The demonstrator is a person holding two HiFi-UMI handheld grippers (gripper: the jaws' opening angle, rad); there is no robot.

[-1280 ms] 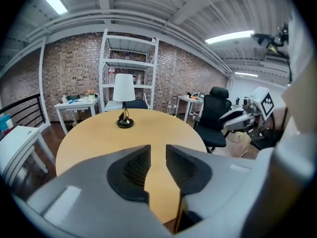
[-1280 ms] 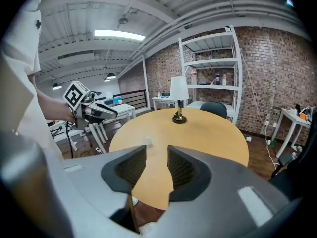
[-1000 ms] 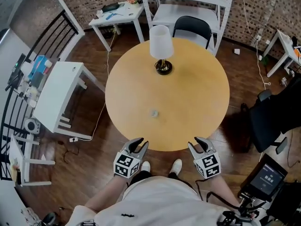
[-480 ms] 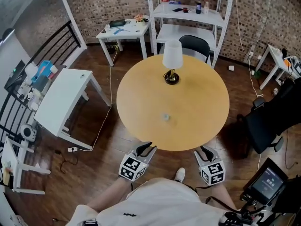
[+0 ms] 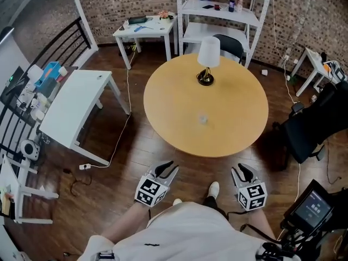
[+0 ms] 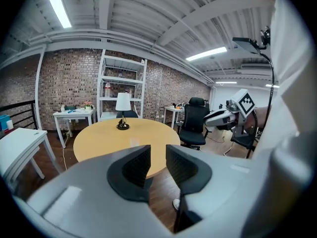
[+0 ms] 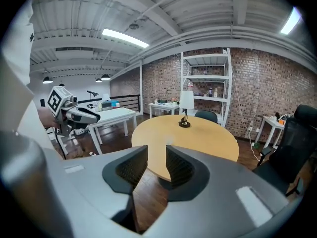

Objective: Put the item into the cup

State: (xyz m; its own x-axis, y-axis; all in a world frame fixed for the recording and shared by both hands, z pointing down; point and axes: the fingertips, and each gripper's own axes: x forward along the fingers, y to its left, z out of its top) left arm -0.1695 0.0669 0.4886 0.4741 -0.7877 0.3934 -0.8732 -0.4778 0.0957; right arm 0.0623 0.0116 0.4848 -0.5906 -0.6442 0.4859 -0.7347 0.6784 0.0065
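Head view: the left tongs (image 5: 166, 171) hang over the wooden floor (image 5: 130, 156), short of the round counter (image 5: 234, 107), parted and empty. A small clear cup (image 5: 203, 118) stands near the counter's middle, with a lamp (image 5: 207, 58) beyond it. The right tongs (image 5: 242, 173), likewise parted, grip nothing.

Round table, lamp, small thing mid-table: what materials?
Round table: light wood or laminate by the look, matte, even tan, no glare. Lamp: white shade, likely fabric or paper; dark shiny base, perhaps metal. Small thing mid-table: pale, see-through, probably clear plastic or glass; too small to be sure.
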